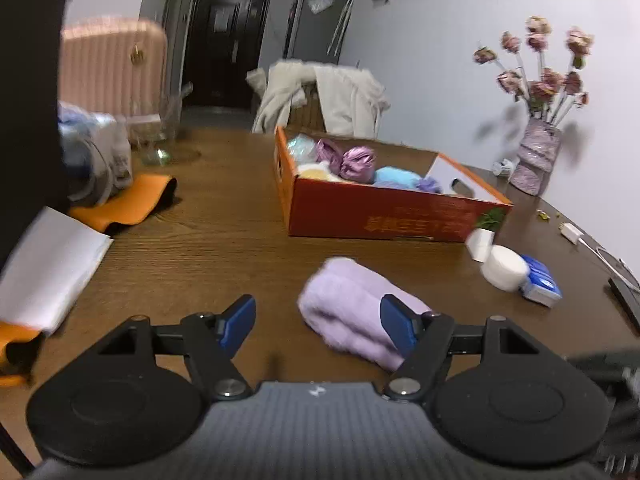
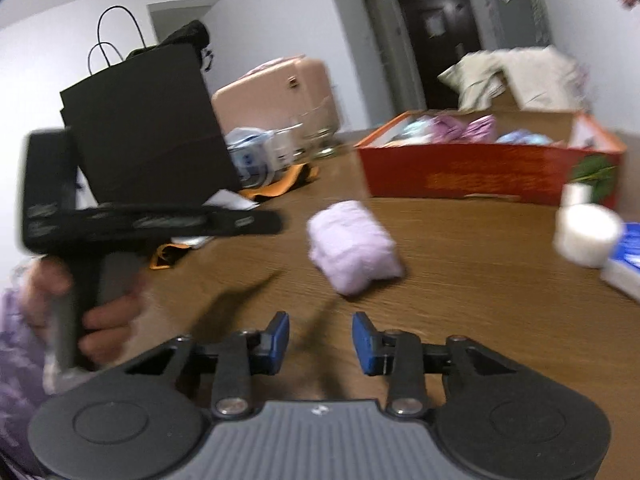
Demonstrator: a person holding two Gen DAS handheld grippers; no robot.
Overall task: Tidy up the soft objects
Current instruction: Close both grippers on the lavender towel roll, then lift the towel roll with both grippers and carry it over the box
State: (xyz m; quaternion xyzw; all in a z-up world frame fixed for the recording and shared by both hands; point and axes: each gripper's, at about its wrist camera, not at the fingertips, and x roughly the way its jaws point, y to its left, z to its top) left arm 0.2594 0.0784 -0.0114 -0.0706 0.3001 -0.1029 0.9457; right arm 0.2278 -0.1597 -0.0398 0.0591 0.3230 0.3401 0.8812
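Observation:
A rolled lilac towel (image 1: 348, 300) (image 2: 354, 244) lies on the wooden table (image 1: 224, 240), in front of an orange cardboard box (image 1: 376, 212) (image 2: 460, 172). The box holds several soft bundles (image 1: 358, 162) in purple, blue and yellow. My left gripper (image 1: 318, 312) is open just short of the towel; its right finger overlaps the towel's near end, and neither pad presses on it. My right gripper (image 2: 321, 324) hangs over bare table nearer than the towel, its jaws a narrow gap apart with nothing between them. A hand (image 2: 108, 320) holding the other gripper's handle shows at the left of the right wrist view.
A white roll (image 1: 506, 268) and a blue pack (image 1: 540, 284) sit right of the towel. A vase of flowers (image 1: 536, 160) stands by the wall. At the left are a black paper bag (image 2: 144, 128), orange cloth (image 1: 128, 200), white paper (image 1: 52, 268) and a glass (image 1: 164, 136).

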